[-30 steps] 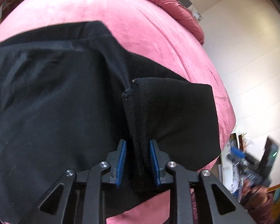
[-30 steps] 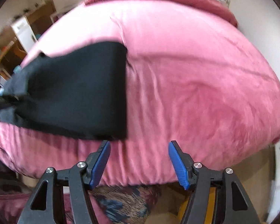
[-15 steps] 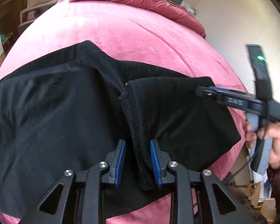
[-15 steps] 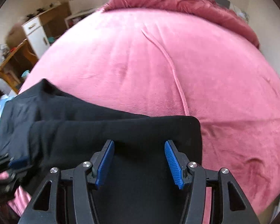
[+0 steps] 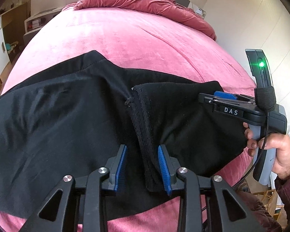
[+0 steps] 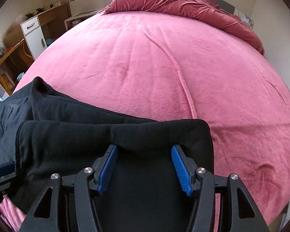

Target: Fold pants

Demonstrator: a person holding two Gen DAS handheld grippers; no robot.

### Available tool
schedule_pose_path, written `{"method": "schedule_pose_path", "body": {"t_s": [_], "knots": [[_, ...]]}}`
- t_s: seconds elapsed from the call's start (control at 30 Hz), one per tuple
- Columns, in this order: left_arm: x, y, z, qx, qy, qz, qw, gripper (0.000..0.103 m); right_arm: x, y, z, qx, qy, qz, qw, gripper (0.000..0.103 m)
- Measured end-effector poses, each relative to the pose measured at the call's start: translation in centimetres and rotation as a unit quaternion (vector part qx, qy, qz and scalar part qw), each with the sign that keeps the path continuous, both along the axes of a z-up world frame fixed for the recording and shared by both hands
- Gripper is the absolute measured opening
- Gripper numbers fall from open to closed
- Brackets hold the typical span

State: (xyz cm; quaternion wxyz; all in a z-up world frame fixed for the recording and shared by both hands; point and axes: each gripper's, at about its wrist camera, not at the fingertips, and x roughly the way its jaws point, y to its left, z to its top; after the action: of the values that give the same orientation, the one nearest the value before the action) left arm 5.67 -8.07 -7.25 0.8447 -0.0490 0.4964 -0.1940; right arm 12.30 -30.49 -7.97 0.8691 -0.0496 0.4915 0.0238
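Observation:
Black pants [image 5: 58,119] lie across the near edge of a pink bed, partly folded over themselves. A thick seamed edge [image 5: 145,135] of the pants runs between the jaws of my left gripper [image 5: 143,166]; the jaws stand a little apart around it, not pinching. My right gripper [image 6: 145,166] is open, hovering over the folded end of the pants [image 6: 145,135], with a fabric ridge just ahead of its pads. The right gripper also shows in the left wrist view [image 5: 222,100], over the right end of the pants.
The pink velvet bed cover [image 6: 154,61] stretches away behind the pants. A crumpled darker pink duvet [image 6: 183,2] lies at the head. A white and wood cabinet [image 6: 34,32] and a chair [image 6: 7,61] stand left of the bed. A white wall [image 5: 241,19] runs along the right.
My right gripper has come in from beyond the bed's edge to sit over the folded end of the pants. My left gripper has opened slightly around the seamed edge.

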Motion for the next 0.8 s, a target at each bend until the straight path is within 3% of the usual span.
{"method": "schedule_pose_path", "body": {"t_s": [0.23,0.33,0.5,0.67,0.77,0.8], "knots": [[-1.5,0.9,0.7,0.004,-0.006,0.015,0.9999,0.037,-1.7,0.7,2.1,0.021,-0.026,-0.013,0.999,0.062],[-1.8,1.7,0.7,0.005,0.000,0.027,0.9996,0.037,-3.0,2.0,2.9,0.025,-0.036,0.007,0.999,0.062],[-2.2,4.8,0.4,-0.029,0.035,0.068,0.9966,0.037,-5.7,4.7,3.9,0.055,-0.024,0.068,0.996,0.061],[-2.9,11.0,-0.1,-0.097,0.091,0.151,0.9795,0.037,-8.7,8.6,3.7,0.078,0.001,0.152,0.985,0.049],[-4.2,15.4,0.3,-0.128,0.099,0.206,0.9651,0.037,-9.6,11.3,2.4,0.058,0.014,0.190,0.980,0.030],[-4.7,17.0,0.3,-0.141,0.102,0.227,0.9583,0.037,-9.8,12.0,2.0,0.048,0.017,0.196,0.979,0.027]]}}
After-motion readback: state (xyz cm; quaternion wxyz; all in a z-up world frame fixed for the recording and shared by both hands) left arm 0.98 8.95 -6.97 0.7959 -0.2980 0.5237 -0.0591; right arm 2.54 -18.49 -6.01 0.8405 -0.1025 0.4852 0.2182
